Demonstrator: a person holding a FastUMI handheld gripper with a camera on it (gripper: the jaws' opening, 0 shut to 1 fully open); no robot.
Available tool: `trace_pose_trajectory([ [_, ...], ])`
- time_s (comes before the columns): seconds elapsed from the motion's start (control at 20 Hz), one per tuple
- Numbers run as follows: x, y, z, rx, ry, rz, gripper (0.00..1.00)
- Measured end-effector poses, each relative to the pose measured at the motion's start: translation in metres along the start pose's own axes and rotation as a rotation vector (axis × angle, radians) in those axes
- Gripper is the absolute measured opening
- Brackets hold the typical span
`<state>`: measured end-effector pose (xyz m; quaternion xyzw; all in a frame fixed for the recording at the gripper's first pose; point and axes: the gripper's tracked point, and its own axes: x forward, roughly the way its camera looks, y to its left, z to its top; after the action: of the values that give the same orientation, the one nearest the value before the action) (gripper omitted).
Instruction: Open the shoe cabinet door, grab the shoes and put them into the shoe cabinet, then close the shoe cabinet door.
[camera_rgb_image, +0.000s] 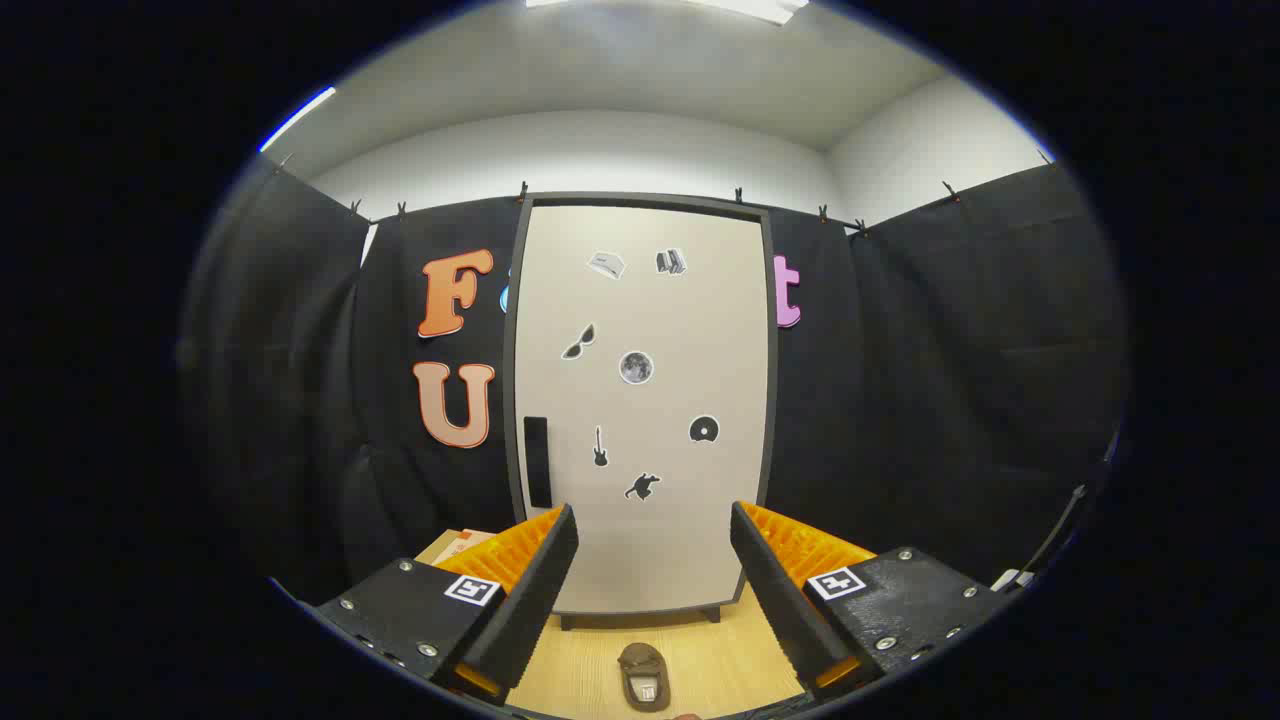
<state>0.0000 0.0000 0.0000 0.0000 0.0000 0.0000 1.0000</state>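
Hand-held gripper (652, 560): nearest the camera, low in the frame; its two fingers stand wide apart with nothing between them, held above the floor.
Left finger (525, 585): lower left of centre, its ridged inner face angled toward the gap.
Cardboard (458, 545): small tan corner lower left, just behind the left finger, at the foot of the black cloth wall (300, 400).
Shoe (644, 677): bottom centre, brown, lying on the pale wooden floor (720, 650), in the gap between the fingers and in front of the cabinet.
Shoe cabinet (640, 400): centre of the frame, upright, beyond the fingers, standing on short dark feet against the cloth wall.
Shoe cabinet door (720, 330): pale panel in a dark frame, closed, dotted with small stickers.
Door handle (537, 462): dark vertical strip near the door's lower left edge, above the left fingertip.
Right finger (785, 590): lower right of centre, mirroring the left.
Ceiling (620, 70): upper part of the frame, white, with a light panel at the top edge.
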Motion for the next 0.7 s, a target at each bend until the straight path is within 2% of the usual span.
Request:
trace_pose_trajectory([
  [0.7, 0.018, 0.007, -0.006, -0.008, 0.012, 0.004, 0.96],
])
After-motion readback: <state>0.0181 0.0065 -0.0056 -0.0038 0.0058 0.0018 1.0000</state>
